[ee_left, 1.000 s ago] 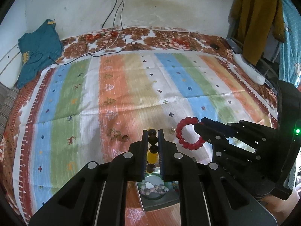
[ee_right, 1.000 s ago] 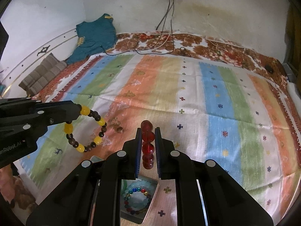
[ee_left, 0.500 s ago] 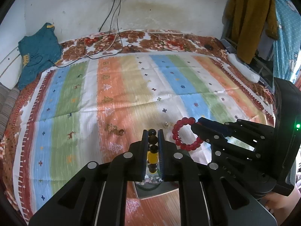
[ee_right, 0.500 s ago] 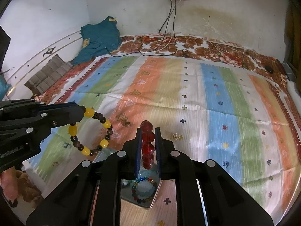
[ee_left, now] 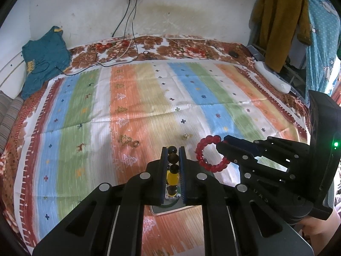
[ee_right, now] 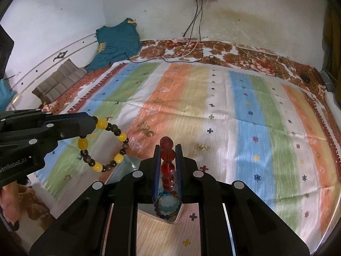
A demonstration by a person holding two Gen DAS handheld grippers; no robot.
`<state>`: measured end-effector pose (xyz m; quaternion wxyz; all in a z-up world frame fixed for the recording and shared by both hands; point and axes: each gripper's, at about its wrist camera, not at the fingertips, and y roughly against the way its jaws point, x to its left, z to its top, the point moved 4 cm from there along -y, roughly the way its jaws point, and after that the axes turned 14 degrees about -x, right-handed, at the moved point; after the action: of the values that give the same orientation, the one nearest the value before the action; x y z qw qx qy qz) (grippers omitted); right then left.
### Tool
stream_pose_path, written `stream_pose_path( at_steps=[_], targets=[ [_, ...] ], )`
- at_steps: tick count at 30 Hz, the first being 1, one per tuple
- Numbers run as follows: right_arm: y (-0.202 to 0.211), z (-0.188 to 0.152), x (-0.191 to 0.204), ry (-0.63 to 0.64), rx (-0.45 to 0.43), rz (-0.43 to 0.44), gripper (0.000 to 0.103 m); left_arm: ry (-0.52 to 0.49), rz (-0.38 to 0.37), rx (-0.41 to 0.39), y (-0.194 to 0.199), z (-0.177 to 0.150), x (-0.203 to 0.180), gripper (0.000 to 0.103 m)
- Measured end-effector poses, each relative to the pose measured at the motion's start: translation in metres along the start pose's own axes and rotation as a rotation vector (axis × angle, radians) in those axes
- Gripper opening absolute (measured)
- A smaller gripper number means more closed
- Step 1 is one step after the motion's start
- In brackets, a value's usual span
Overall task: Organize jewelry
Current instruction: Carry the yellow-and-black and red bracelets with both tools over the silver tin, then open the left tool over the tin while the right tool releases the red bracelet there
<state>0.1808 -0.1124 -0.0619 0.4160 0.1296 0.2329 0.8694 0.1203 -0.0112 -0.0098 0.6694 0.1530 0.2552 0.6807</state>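
Left wrist view: the left hand-held gripper (ee_left: 173, 166) is clenched on a yellow-and-dark bead bracelet (ee_left: 173, 176), its beads stacked in a line between the two fingers, held above the striped bedspread (ee_left: 136, 115). To its right, the right hand-held gripper (ee_left: 221, 145) carries a red bead bracelet (ee_left: 210, 153) that hangs as an open ring off its tips. Below the left fingers shows the edge of a small metal tray (ee_left: 168, 210), mostly hidden. Two small loose pieces, a ring (ee_left: 136, 143) and a gold trinket (ee_left: 185, 136), lie on the bedspread just beyond the grippers.

Right wrist view: the right hand-held gripper (ee_right: 168, 160) grips the red bead bracelet (ee_right: 168, 164) edge-on, jaws drawn tight on its beads. Directly underneath sits the metal tray (ee_right: 127, 164), with a multicoloured bead bracelet (ee_right: 167, 204) lying in it. At left, the left hand-held gripper (ee_right: 93, 123) holds the yellow-and-dark bracelet (ee_right: 104, 145) dangling in a loop above the tray's far corner. The ring (ee_right: 150, 134) and the trinket (ee_right: 202, 147) rest apart on the bedspread.

The step in hand appears to be carrying both bracelets to the tray. The next move likely calls for lowering each over the tray and releasing, placing them clear of the bracelet already there so the strands do not tangle; the ring and trinket would remain to collect.
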Motion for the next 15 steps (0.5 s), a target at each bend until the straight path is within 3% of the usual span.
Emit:
stream_pose_path(
  at_steps=[12, 15],
  targets=[
    [0.0013, -0.0078, 0.0012, 0.008, 0.028, -0.023, 0.015, 0.006, 0.015, 0.022, 0.003, -0.007, 0.0016, 0.01],
    [0.0008, -0.0077, -0.0017, 0.001, 0.03, -0.038, 0.027, 0.014, 0.042, 0.021, 0.003, -0.006, 0.0073, 0.011]
  ],
)
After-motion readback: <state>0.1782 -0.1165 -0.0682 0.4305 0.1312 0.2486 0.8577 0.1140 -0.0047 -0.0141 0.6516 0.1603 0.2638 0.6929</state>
